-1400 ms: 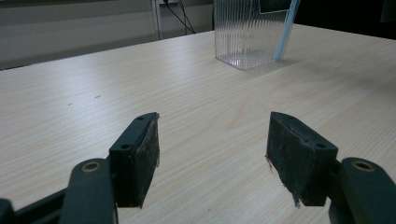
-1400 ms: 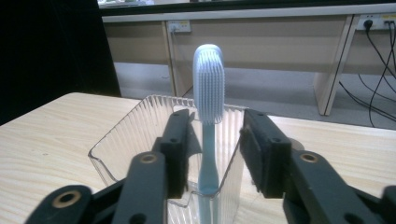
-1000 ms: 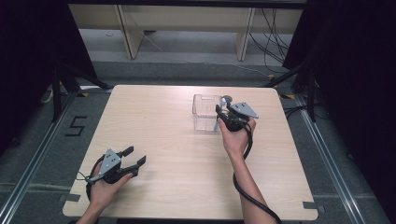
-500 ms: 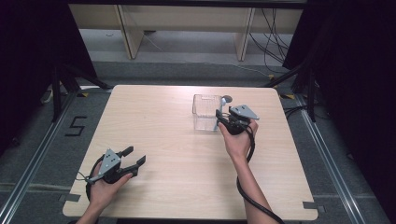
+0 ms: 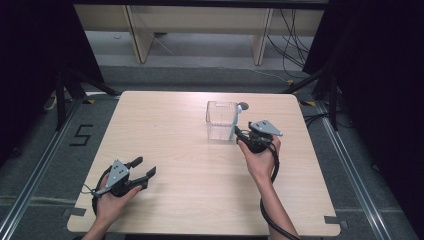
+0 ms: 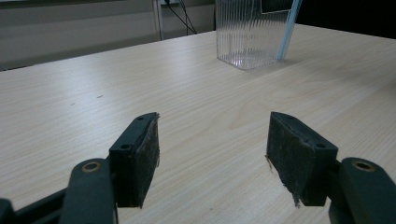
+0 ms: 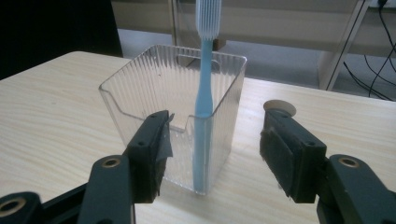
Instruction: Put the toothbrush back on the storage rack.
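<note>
The light blue plastic toothbrush (image 7: 203, 88) stands upright in the near corner of the clear ribbed plastic cup (image 7: 140, 88) on the pale wooden table (image 5: 175, 125), so the placing looks done. The right gripper (image 7: 215, 154) has just been opening; its jaws stand spread before the cup, nothing pinched. The left gripper (image 6: 212, 154) rests spread and empty, well apart. Only withdrawing seems left.

A black "5" (image 5: 82, 135) is marked on the floor left of the table (image 5: 165, 130); nothing else is legible.
</note>
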A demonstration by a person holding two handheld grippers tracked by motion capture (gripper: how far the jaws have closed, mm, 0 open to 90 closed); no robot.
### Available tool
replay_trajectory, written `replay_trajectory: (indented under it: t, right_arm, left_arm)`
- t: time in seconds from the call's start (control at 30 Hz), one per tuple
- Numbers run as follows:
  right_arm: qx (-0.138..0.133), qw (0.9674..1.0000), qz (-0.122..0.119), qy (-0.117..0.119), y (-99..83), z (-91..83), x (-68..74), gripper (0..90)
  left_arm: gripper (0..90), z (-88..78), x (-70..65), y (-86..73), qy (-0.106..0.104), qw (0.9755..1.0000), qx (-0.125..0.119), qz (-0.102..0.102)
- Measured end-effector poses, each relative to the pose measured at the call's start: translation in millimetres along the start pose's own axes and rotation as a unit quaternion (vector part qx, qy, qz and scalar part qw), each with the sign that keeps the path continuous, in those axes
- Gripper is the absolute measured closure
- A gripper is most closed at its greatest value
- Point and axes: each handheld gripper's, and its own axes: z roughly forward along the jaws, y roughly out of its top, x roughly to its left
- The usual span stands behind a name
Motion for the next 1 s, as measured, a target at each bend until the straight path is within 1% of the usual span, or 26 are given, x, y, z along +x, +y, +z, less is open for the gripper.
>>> replay_trajectory:
  t: [0.03, 0.1, 0.17, 0.2, 0.23, 0.27, 0.3, 0.37, 0.4, 0.43, 0.47, 0.5, 0.53, 0.57, 0.6, 0.63, 0.67, 0.7, 0.77, 0.8, 0.83, 0.87, 0.9, 0.93, 0.97, 1.0]
  right_arm:
    - [-0.003, 1.0000, -0.005, 0.007, -1.0, -0.1, -0.4, 42.9]
    - [-0.003, 1.0000, -0.005, 0.007, -2.2, -1.6, -0.4, 42.9]
    - [-0.003, 1.0000, -0.005, 0.007, -4.6, -4.2, 0.3, 42.9]
    - [-0.001, 0.9999, -0.009, 0.009, -5.3, -5.3, -0.2, 43.0]
    - [0.001, 0.9996, -0.027, -0.001, -7.2, -8.8, -1.2, 43.0]
    - [0.001, 0.9996, -0.027, -0.001, -7.2, -8.8, -1.2, 43.0]
    - [0.005, 0.9999, -0.008, 0.002, -8.5, -10.1, 1.3, 43.0]
    - [0.006, 0.9997, -0.024, 0.004, -11.8, -13.1, -0.9, 42.9]
    - [0.006, 0.9997, -0.024, 0.004, -11.8, -13.1, -0.9, 42.9]
    - [0.009, 0.9998, -0.016, 0.005, -13.5, -14.7, -0.1, 42.9]
    - [0.008, 0.9996, -0.027, -0.002, -15.2, -16.8, -1.7, 42.8]
    - [0.018, 0.9997, -0.016, 0.002, -18.8, -19.6, -1.4, 42.8]
    - [0.018, 0.9997, -0.015, -0.002, -20.9, -21.0, -1.3, 42.9]
    - [0.020, 0.9994, -0.027, 0.001, -22.8, -22.1, -3.6, 42.9]
    - [0.020, 0.9994, -0.027, 0.001, -22.8, -22.1, -3.6, 42.9]
    - [0.021, 0.9996, -0.019, 0.001, -25.2, -23.7, -3.8, 42.9]
    - [0.021, 0.9997, -0.005, -0.008, -29.8, -27.0, -3.8, 43.0]
    - [0.024, 0.9993, -0.029, -0.008, -30.7, -29.0, -8.7, 43.1]
    - [0.026, 0.9996, -0.013, -0.004, -35.4, -31.7, -9.3, 43.1]
    - [0.026, 0.9996, -0.013, -0.004, -35.4, -31.7, -9.3, 43.1]
    - [0.026, 0.9996, -0.006, -0.008, -37.5, -33.5, -9.5, 43.1]
    - [0.027, 0.9995, -0.016, -0.009, -40.4, -35.2, -12.8, 43.1]
    - [0.029, 0.9995, -0.009, -0.008, -42.3, -36.5, -11.9, 43.1]
    - [0.038, 0.9992, -0.003, -0.013, -44.4, -39.3, -11.8, 43.1]
    - [0.031, 0.9995, -0.005, -0.008, -49.6, -40.3, -13.9, 43.2]
    - [0.031, 0.9995, -0.005, -0.008, -49.6, -40.3, -13.9, 43.2]
  left_arm:
    - [33.9, 1.1, 0.6, -0.3, -0.003, 1.0000, -0.006, 0.000]
    - [33.8, -0.4, 0.3, 0.0, 0.000, 1.0000, 0.001, 0.000]
    - [33.9, -0.6, 0.2, 0.0, -0.001, 1.0000, 0.001, 0.000]
    - [33.9, -0.5, 0.2, 0.0, -0.001, 1.0000, 0.001, 0.000]
    - [33.8, -0.5, 0.1, -0.1, -0.001, 1.0000, 0.002, 0.000]
    - [33.9, -0.5, 0.1, -0.1, -0.001, 1.0000, 0.002, 0.000]
    - [33.9, -0.6, 0.2, -0.1, 0.000, 1.0000, 0.002, 0.000]
    - [33.9, -0.4, 0.2, -0.2, 0.000, 1.0000, 0.002, 0.000]
    - [33.8, -0.4, 0.2, -0.2, 0.000, 1.0000, 0.002, 0.000]
    - [33.8, -0.3, 0.1, -0.3, 0.000, 1.0000, 0.002, 0.000]
    - [33.8, 0.0, -0.1, -0.4, 0.000, 1.0000, 0.001, -0.001]
    - [33.9, 0.2, -0.3, -0.5, 0.000, 1.0000, 0.001, -0.001]
    - [33.8, 0.1, -0.4, -0.4, 0.000, 1.0000, 0.001, 0.000]
    - [33.8, 0.1, -0.5, -0.4, 0.000, 1.0000, 0.001, 0.000]
    - [33.8, 0.1, -0.5, -0.4, 0.000, 1.0000, 0.001, 0.000]
    - [33.8, 0.2, -0.5, -0.5, 0.000, 1.0000, 0.001, 0.000]
    - [33.8, 0.4, -0.8, -0.5, 0.000, 1.0000, 0.001, -0.001]
    - [33.8, 0.5, -0.7, -0.5, -0.001, 1.0000, 0.002, 0.000]
    - [33.9, 0.5, -1.3, -0.6, 0.000, 1.0000, 0.002, -0.001]
    - [33.8, 0.5, -1.3, -0.6, 0.000, 1.0000, 0.002, -0.001]
    - [33.8, 1.9, -1.1, -1.0, -0.004, 1.0000, -0.005, -0.002]
    - [33.8, 2.5, -0.9, -1.2, -0.005, 1.0000, -0.007, -0.001]
    - [33.9, 2.6, -0.9, -1.2, -0.005, 1.0000, -0.007, -0.001]
    - [33.9, 2.0, -1.2, -1.0, -0.002, 1.0000, -0.002, -0.001]
    - [33.9, 1.2, -1.4, -0.7, 0.000, 1.0000, 0.003, -0.001]
    - [33.9, 1.3, -1.6, -0.7, 0.000, 1.0000, 0.003, -0.001]
